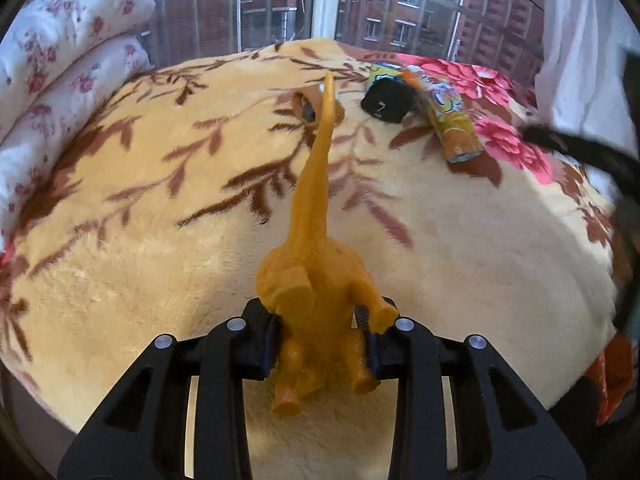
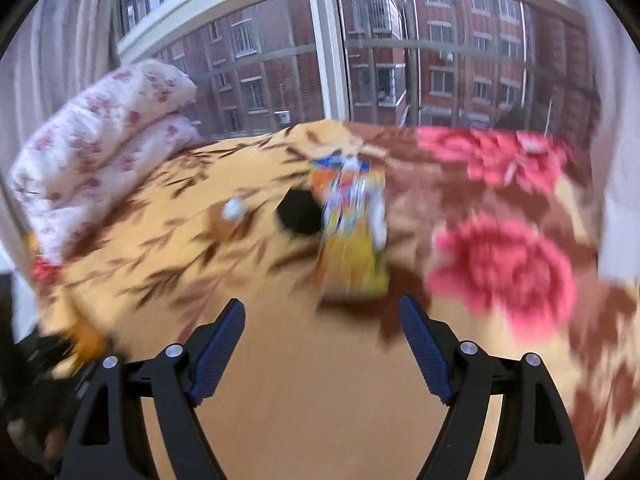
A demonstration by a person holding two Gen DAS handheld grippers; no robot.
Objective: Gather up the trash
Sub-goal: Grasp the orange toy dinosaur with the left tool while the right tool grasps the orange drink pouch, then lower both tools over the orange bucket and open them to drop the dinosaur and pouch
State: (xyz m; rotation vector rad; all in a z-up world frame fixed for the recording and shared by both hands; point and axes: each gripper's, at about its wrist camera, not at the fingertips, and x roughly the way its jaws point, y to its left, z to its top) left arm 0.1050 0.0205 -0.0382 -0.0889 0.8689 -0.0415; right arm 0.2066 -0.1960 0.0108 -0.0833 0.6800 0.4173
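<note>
My left gripper (image 1: 322, 344) is shut on an orange toy dinosaur (image 1: 316, 264) and holds it by the body above the bed, its long neck pointing away. Farther off lie a yellow-orange snack wrapper (image 1: 448, 116), a black balled object (image 1: 386, 102) and a small brown item (image 1: 306, 106). My right gripper (image 2: 322, 344) is open and empty above the blanket. The wrapper (image 2: 354, 236) lies just beyond its fingertips, blurred, with the black object (image 2: 300, 212) to its left and a small white piece (image 2: 234, 208) farther left.
A yellow blanket (image 1: 160, 220) with brown leaves and pink flowers covers the bed. A folded floral quilt (image 1: 60, 60) is stacked at the far left. A window (image 2: 328, 60) stands behind the bed. The right gripper's dark arm (image 1: 580, 148) shows at the right.
</note>
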